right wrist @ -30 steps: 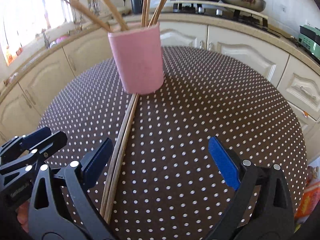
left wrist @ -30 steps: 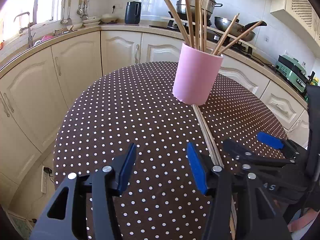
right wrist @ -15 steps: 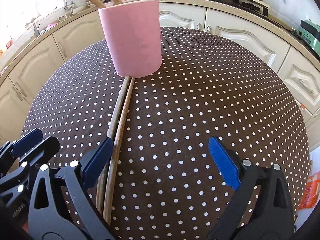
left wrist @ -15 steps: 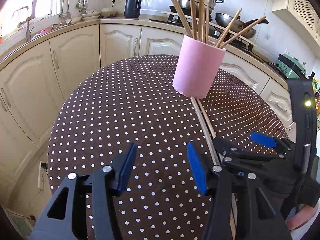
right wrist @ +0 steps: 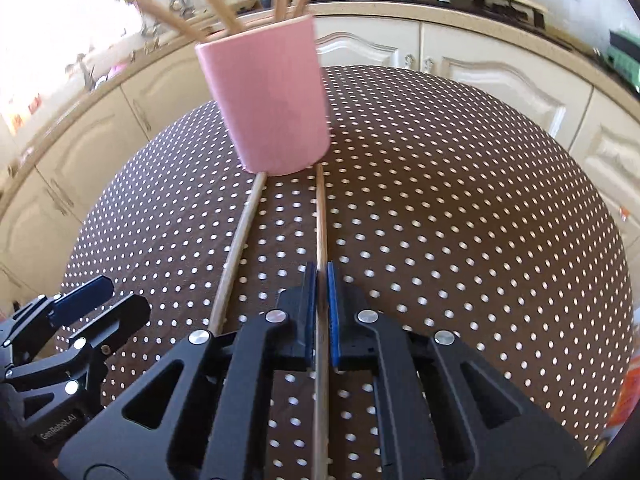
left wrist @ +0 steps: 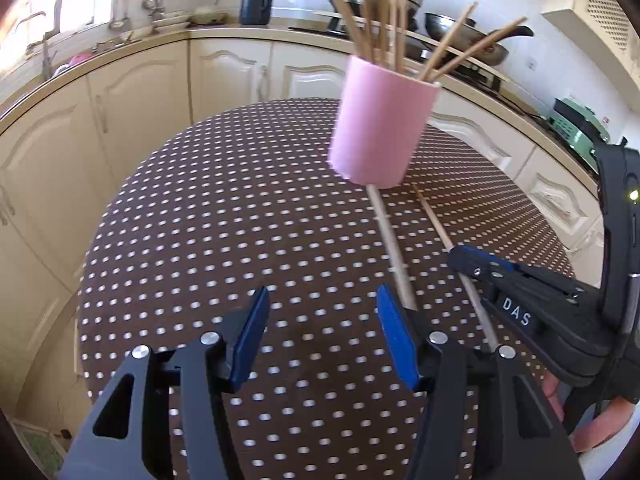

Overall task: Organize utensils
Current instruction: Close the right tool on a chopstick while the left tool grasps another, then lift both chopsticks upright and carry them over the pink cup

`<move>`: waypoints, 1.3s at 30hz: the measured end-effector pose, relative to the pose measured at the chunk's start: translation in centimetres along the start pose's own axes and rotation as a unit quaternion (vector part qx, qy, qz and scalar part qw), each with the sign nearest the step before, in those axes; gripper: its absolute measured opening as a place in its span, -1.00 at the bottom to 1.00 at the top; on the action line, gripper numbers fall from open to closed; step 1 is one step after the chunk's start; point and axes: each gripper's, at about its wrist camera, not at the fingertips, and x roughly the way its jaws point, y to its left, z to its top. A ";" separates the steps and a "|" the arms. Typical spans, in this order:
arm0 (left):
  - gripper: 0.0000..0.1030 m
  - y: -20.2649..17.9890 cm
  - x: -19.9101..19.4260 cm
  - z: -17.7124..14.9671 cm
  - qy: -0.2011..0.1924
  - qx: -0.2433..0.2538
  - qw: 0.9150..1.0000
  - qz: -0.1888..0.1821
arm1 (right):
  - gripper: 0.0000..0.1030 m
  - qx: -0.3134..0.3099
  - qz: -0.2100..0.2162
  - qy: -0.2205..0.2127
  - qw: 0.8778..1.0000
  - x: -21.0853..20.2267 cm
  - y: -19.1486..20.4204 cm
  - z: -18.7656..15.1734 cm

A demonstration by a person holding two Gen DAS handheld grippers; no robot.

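While clamped, right tool [right wrist: 319, 280] grips chopstick [right wrist: 320, 216].

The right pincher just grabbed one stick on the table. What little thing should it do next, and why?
Probably lift that chopstick a little off the dotted table. The right gripper has just closed on it, its far tip lies near the foot of the pink cup, and the other chopstick lies close beside it, so raising it first should free it for the cup.
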 end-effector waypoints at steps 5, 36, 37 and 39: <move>0.14 -2.0 0.8 0.6 0.012 0.020 1.000 0.008 | -0.88 0.030 0.005 -0.003 1.000 -0.7 -2.0 -0.4; -0.87 -2.6 2.1 2.0 -0.015 -0.013 0.999 0.042 | -0.88 0.074 0.035 -0.084 0.993 -6.7 -6.0 -1.4; -0.87 -2.2 1.6 1.9 -0.021 -0.013 0.999 0.037 | -0.88 0.072 0.035 -0.092 0.993 -7.1 -6.0 -1.4; -0.87 -1.9 0.6 1.7 -0.036 -0.013 0.999 0.025 | -0.88 0.069 0.037 -0.103 0.992 -7.8 -6.0 -1.1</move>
